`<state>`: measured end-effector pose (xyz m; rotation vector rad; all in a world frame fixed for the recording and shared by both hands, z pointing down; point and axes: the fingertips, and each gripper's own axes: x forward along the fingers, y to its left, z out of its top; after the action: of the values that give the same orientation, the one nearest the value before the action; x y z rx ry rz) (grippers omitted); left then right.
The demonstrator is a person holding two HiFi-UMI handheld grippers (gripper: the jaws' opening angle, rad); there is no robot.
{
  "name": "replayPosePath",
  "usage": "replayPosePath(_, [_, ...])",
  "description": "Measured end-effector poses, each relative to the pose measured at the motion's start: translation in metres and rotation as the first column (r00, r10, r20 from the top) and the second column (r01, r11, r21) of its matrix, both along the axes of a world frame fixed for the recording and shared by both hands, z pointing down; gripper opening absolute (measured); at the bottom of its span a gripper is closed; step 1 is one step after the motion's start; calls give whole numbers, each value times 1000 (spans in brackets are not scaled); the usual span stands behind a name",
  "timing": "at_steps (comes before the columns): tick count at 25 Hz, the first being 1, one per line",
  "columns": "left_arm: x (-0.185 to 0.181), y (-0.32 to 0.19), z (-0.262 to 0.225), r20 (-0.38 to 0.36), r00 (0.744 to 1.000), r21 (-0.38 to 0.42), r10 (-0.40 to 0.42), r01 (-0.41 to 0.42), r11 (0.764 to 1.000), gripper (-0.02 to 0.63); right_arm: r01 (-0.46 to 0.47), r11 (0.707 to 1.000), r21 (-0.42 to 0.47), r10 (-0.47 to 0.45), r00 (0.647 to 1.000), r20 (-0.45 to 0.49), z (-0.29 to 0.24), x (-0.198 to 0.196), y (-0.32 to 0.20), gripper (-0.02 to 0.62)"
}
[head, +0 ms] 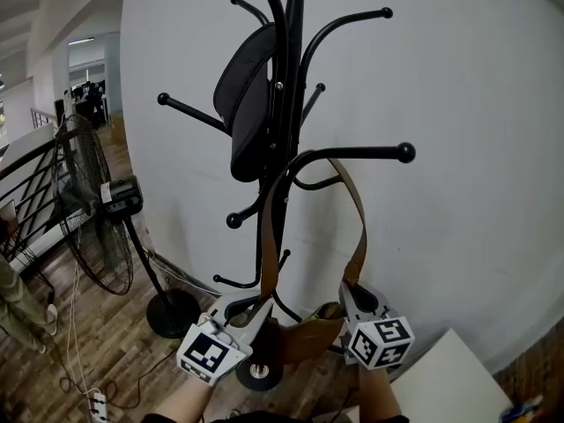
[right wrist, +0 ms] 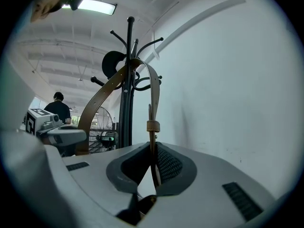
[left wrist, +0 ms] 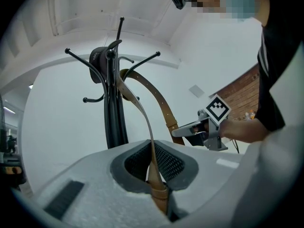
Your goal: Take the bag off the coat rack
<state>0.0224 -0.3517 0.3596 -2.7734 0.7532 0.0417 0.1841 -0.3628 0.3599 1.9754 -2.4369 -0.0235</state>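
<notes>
A black coat rack (head: 286, 104) stands against the white wall. The brown bag's strap (head: 357, 227) loops over a knobbed hook (head: 388, 153), and both sides run down to the brown bag (head: 308, 335), which hangs low between my grippers. My left gripper (head: 256, 311) is shut on the left side of the strap (left wrist: 142, 113); its pads (left wrist: 166, 163) pinch it just above a seam. My right gripper (head: 352, 293) is shut on the right side of the strap (right wrist: 153, 103), below its loop keeper. Each gripper shows in the other's view: the right gripper (left wrist: 183, 131) and the left gripper (right wrist: 61, 136).
A black cap (head: 247, 104) hangs higher on the rack. A floor fan (head: 92, 210) stands to the left, with a power strip (head: 97, 404) on the wood floor. A white tabletop corner (head: 449, 377) is at lower right. A person (right wrist: 58, 109) stands far off.
</notes>
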Motion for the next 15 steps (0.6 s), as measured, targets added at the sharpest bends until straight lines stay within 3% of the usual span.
replayPosePath(15, [15, 18, -40, -20, 999, 90, 29, -27, 996, 17, -14, 997, 73, 12, 1000, 24, -34, 19, 27, 26])
